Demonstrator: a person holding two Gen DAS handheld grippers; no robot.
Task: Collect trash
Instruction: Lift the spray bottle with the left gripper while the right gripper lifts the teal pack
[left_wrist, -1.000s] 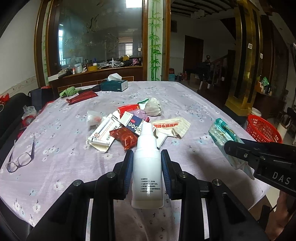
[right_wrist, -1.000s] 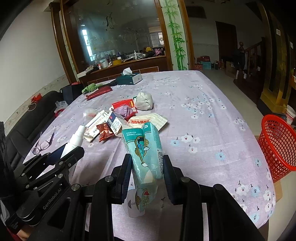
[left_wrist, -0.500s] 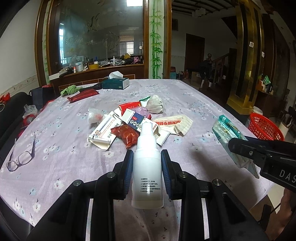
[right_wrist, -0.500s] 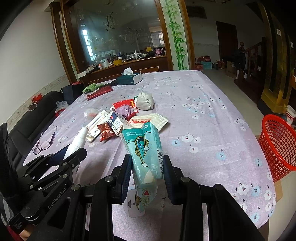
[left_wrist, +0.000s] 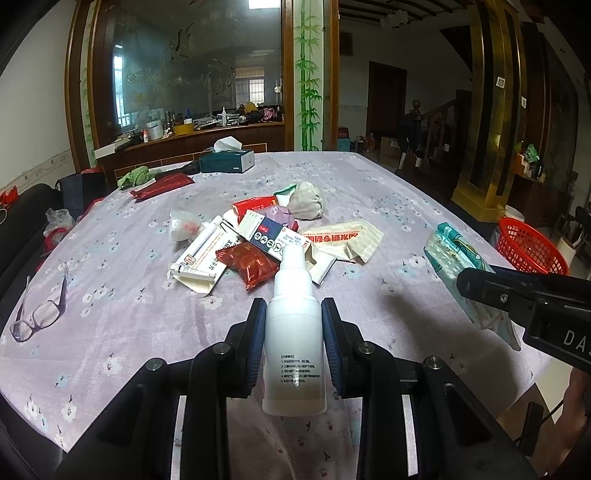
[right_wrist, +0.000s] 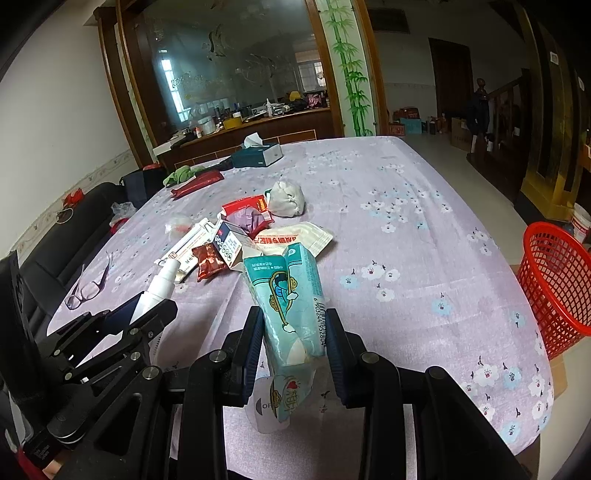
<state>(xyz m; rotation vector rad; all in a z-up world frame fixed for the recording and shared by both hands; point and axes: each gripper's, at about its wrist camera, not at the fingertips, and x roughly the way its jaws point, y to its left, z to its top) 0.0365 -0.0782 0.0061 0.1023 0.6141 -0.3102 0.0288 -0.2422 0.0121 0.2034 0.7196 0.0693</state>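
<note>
**Both grippers loaded above the table**

The left gripper (left_wrist: 293, 328) clamped a white bottle (left_wrist: 294, 332); the right gripper (right_wrist: 291, 332) clamped a teal pack (right_wrist: 290, 295). Wrappers (left_wrist: 258, 240) lay heaped mid-table (left_wrist: 110, 295), glasses (left_wrist: 37, 314) left of them. A red basket (right_wrist: 554, 280) stood beyond the table's right edge.

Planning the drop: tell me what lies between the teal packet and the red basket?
Only bare flowered tablecloth between teal packet and red basket, per the right wrist view.

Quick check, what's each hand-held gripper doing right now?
Left hand-held gripper: closed on the white spray bottle.
Right hand-held gripper: closed on the teal tissue pack.
</note>
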